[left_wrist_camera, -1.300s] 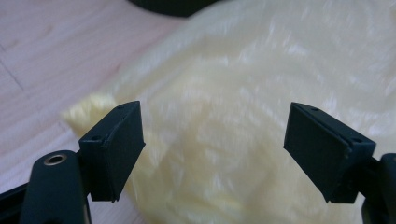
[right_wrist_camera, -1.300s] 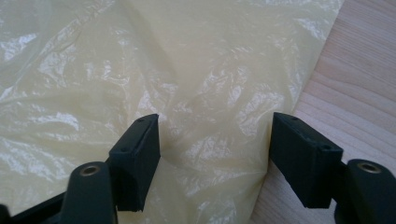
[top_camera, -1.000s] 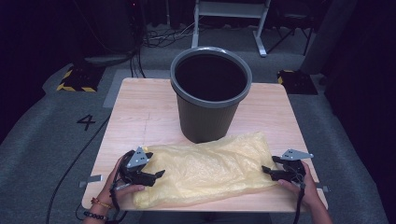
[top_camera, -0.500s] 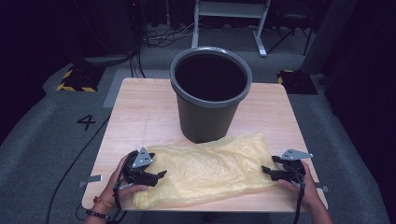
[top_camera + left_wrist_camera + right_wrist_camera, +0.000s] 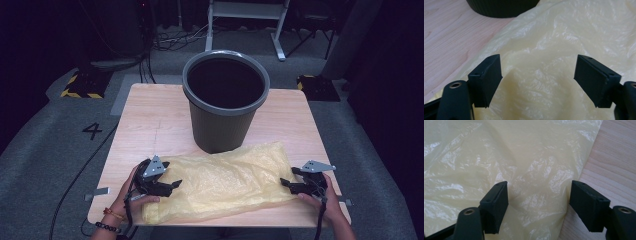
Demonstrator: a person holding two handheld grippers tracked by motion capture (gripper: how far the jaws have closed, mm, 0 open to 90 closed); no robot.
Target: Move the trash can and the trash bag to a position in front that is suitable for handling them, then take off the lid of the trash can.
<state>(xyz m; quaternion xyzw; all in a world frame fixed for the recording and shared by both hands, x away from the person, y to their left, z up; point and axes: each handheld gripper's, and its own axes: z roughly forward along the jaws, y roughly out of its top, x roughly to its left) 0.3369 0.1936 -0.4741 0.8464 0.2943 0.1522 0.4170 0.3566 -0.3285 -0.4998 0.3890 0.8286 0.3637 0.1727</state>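
Left gripper [image 5: 167, 186] edged further onto crinkly yellow plastic bag [image 5: 225, 180]; both grippers' fingers spread

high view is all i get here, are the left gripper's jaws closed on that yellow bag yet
Observer: No. In the left gripper view the left gripper has its jaws wide apart over the yellow bag, with nothing pinched.
Operator: and the right one
Observer: Open as well. The right gripper straddles the bag's edge: one jaw is over plastic, the other over the bare table.
Operator: anything else near the left jaws
Observer: The ribbed base of the dark bin stands at the top of the left gripper view, beyond the bag's edge.
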